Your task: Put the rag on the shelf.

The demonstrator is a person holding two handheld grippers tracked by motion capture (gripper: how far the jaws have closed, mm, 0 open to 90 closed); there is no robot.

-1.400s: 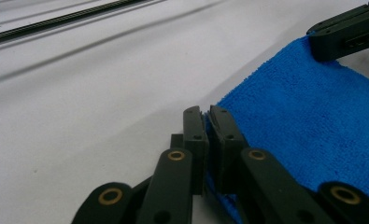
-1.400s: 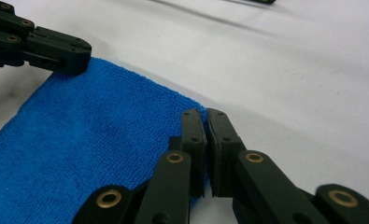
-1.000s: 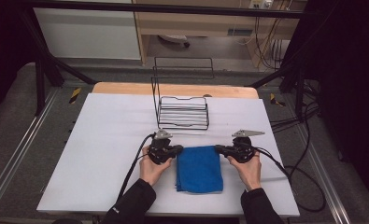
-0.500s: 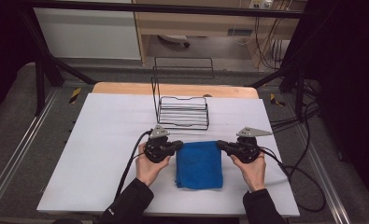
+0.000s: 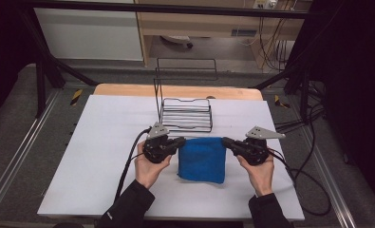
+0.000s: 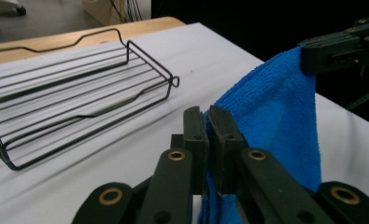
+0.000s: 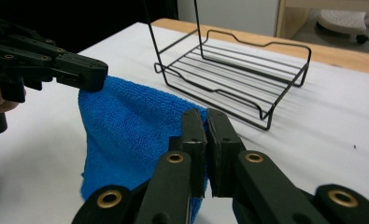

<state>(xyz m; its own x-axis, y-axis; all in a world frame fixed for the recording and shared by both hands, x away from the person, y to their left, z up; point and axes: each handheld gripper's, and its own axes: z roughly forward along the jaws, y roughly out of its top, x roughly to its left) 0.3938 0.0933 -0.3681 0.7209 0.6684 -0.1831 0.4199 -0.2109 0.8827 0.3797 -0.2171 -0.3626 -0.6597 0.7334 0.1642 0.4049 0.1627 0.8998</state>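
A blue cloth (image 5: 201, 159) hangs between my two grippers above the white table, its lower edge near the surface. My left gripper (image 5: 182, 141) is shut on the cloth's upper left corner, and my right gripper (image 5: 225, 141) is shut on the upper right corner. In the left gripper view the blue cloth (image 6: 275, 126) runs from my left gripper (image 6: 209, 114) across to the other gripper's jaws at the upper right. In the right gripper view the cloth (image 7: 131, 135) stretches from my right gripper (image 7: 205, 116) to the left one at the upper left.
A black wire rack (image 5: 185, 114) with a tall wire handle stands just behind the cloth on the white table (image 5: 80, 156). Cables trail from both grippers toward the table's front and right edge. A wooden strip (image 5: 128, 90) borders the far side.
Both hands have risen and carried the blue cloth's top edge up off the table; the cloth, flat a second ago, now hangs between the grippers.
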